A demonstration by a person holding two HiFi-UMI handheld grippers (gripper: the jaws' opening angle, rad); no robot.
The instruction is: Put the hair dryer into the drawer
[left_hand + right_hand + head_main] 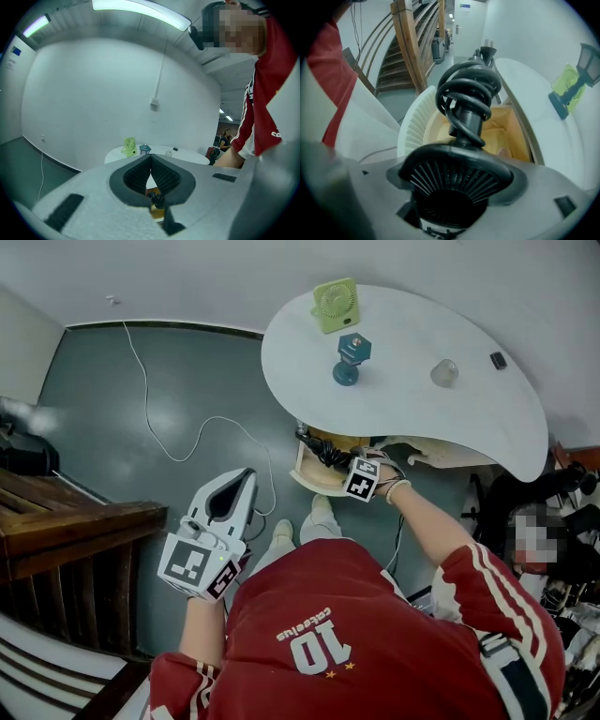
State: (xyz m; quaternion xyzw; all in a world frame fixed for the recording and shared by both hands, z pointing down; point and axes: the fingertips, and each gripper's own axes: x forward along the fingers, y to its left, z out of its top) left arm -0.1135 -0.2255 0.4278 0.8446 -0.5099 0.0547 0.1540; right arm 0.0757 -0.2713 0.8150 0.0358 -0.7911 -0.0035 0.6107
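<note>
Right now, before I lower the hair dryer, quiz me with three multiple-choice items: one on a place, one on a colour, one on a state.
1. Where is the hair dryer?
A. on the floor
B. in the right tongs, over the open drawer
C. on a chair

2. What colour is the fan on the table?
A. green
B. red
C. black

3. How are the left tongs?
A. wide open
B. shut on the fan
C. shut, empty

Answers:
1 B: the right gripper view shows it clamped above the drawer's wooden inside.
2 A: it stands light green near the table's far edge.
3 C: they meet with nothing between them.
</note>
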